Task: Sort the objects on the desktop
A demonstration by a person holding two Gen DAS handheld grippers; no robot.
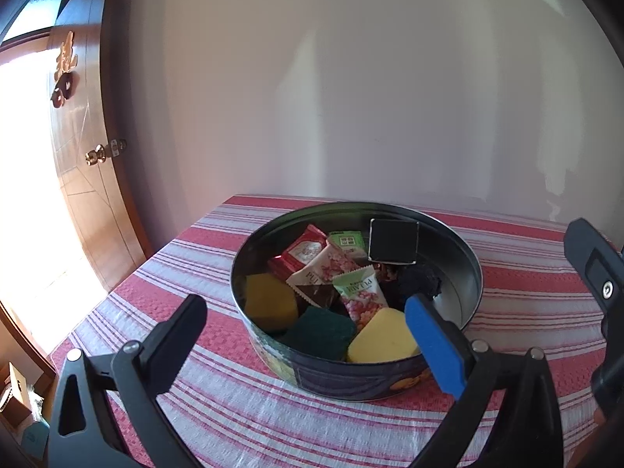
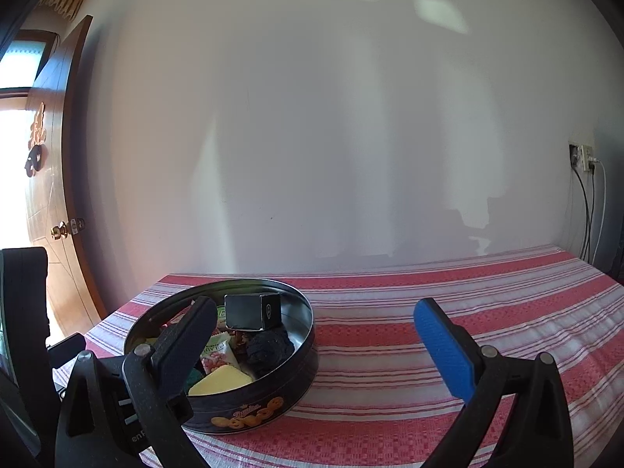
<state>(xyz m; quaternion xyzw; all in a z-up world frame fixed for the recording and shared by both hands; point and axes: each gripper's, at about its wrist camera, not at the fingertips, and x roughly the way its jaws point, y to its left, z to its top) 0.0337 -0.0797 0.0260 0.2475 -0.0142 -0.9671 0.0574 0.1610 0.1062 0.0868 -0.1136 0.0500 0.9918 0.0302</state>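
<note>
The tin (image 1: 355, 300) sits near the surface's (image 2: 429, 312) left far corner, already holding snack packets (image 1: 331, 269), sponges (image 1: 269, 302) and a black box (image 1: 394, 241). Nothing loose shows outside it, so sorting looks nearly done. Left claw (image 1: 312, 335) and right claw (image 2: 316, 347) both gape, empty.

Shiny metal tin on woven cloth, matt plastic fingers in front

Just ahead of the left gripper (image 1: 308, 321), the round tin (image 1: 464, 273) has a glossy, mirror-like metal inner wall; inside lie crinkly glossy snack wrappers (image 1: 351, 288), porous matt yellow sponges (image 1: 384, 337) and a smooth dark box (image 1: 394, 240). The striped tablecloth (image 2: 390, 331) under the right gripper (image 2: 318, 335) looks coarse and woven. Its blue pad (image 2: 442, 347) is ribbed, matt plastic. Far left, the wooden door (image 1: 82, 179) is varnished.
</note>
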